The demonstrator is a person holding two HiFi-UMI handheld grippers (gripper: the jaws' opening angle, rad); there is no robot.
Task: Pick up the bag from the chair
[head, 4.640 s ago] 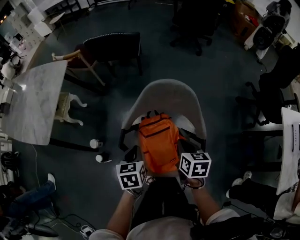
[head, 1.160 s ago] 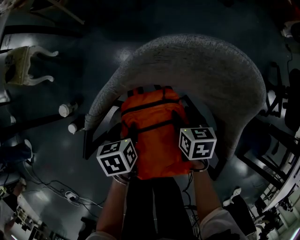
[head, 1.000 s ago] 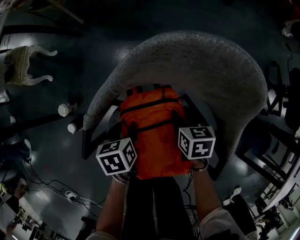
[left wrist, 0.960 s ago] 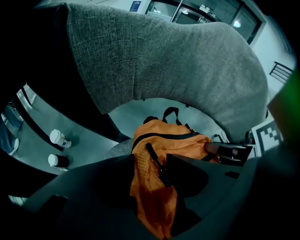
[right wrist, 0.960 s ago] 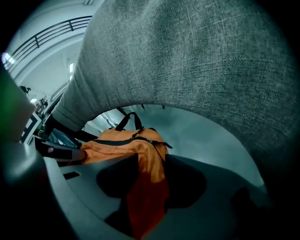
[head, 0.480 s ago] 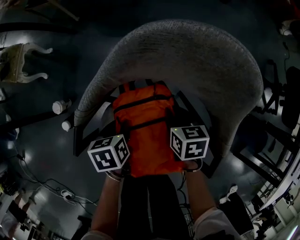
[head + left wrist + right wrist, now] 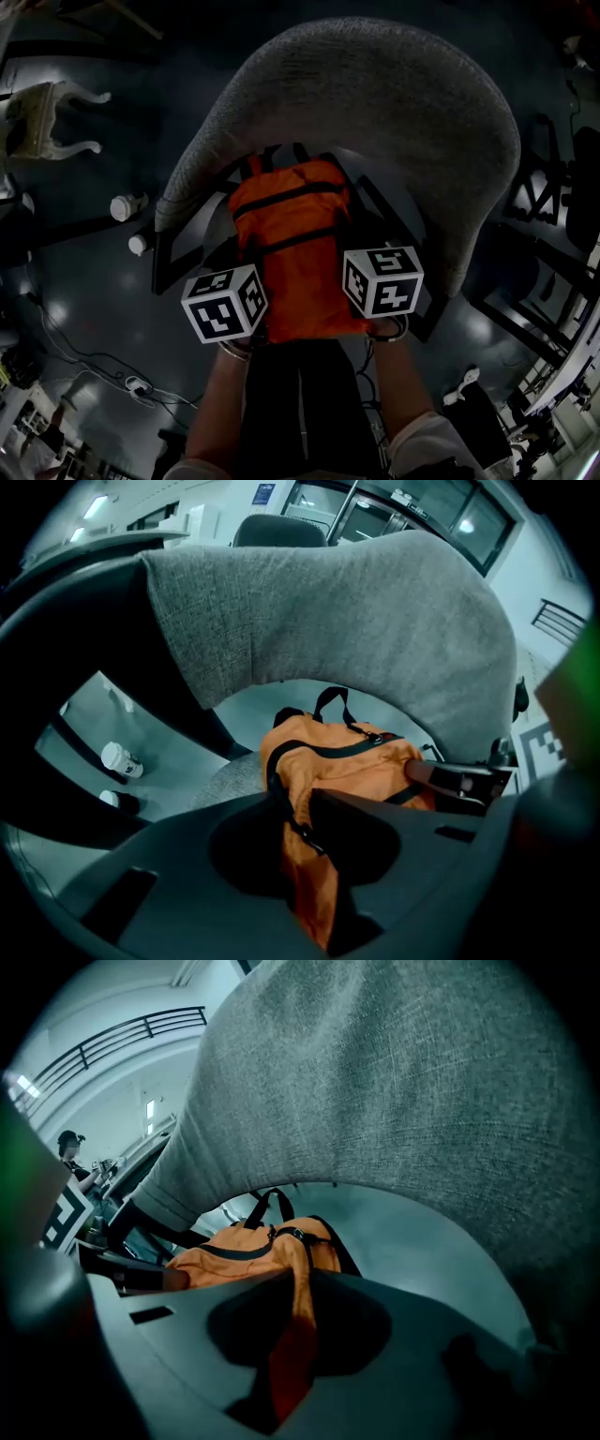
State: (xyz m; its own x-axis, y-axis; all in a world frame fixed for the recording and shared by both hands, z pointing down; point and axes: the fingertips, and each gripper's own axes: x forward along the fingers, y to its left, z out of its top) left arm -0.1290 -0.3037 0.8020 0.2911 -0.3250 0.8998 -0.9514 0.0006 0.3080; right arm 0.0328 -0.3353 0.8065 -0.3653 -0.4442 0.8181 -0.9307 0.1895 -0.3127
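An orange backpack (image 7: 291, 244) with black straps lies on the seat of a grey chair (image 7: 375, 94) with a curved back. My left gripper (image 7: 251, 323) grips the bag's left lower side and my right gripper (image 7: 361, 314) its right lower side. In the left gripper view the left gripper (image 7: 300, 810) is shut on a fold of the orange fabric (image 7: 309, 892), with the backpack (image 7: 347, 761) beyond it. In the right gripper view the right gripper (image 7: 298, 1283) is likewise shut on a fold of the backpack (image 7: 244, 1251). The chair back (image 7: 394, 1082) rises close behind.
Two white cups (image 7: 125, 206) stand on the dark floor to the chair's left. A pale carved stool (image 7: 42, 122) is further left. Cables (image 7: 131, 384) lie on the floor at lower left. Black chair frames (image 7: 553, 187) stand on the right.
Both grippers keep their hold on the bag's sides. The chair and bag have slid a little within the head view, which sits much closer to the chair than several seconds ago.
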